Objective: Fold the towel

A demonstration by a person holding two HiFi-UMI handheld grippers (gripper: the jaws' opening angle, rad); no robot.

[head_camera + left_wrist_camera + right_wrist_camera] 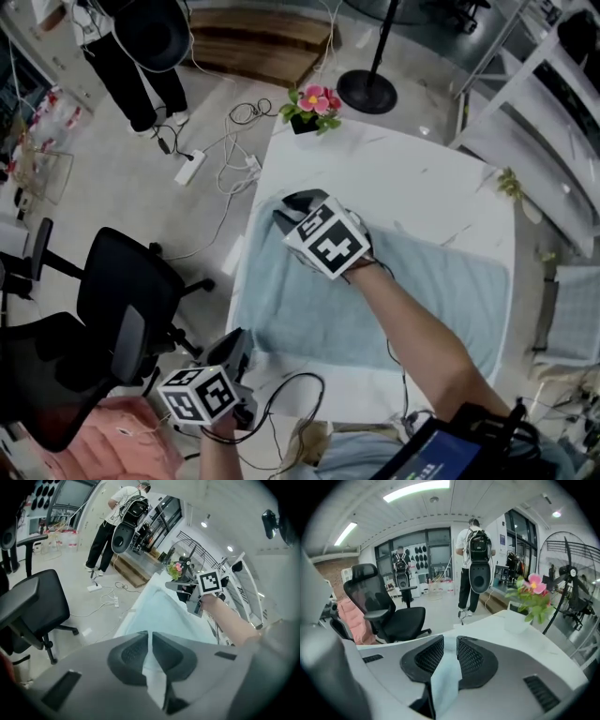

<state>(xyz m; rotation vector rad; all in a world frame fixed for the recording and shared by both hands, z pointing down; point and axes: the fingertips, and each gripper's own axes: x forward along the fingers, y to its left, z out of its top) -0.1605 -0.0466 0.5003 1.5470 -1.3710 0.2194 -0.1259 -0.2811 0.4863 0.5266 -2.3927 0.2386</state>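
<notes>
1. Clamped between the nearly closed jaws of the left gripper [150, 637] is a thin edge of the towel [422, 291]; the grip is judged firm.
2. Fabric is also seen between the jaws of the right gripper [450, 641] – a pale blue strip fills the gap between the pads, so this is read as a grasp, though perhaps a looser one.
3. Most of the towel is spread flat on the white table [394, 159], with its left side gathered up at the two grippers: the right one over the far corner, the left one at the near corner by the table's edge.
4. The step in hand is judged to be the first fold – the left edge is held, not yet carried over.
5. Next, both corners would need to be swept across together and laid on the opposite edge, level with each other.
6. No brand or wording can be read; only square markers on the gripper cubes are seen.
</notes>
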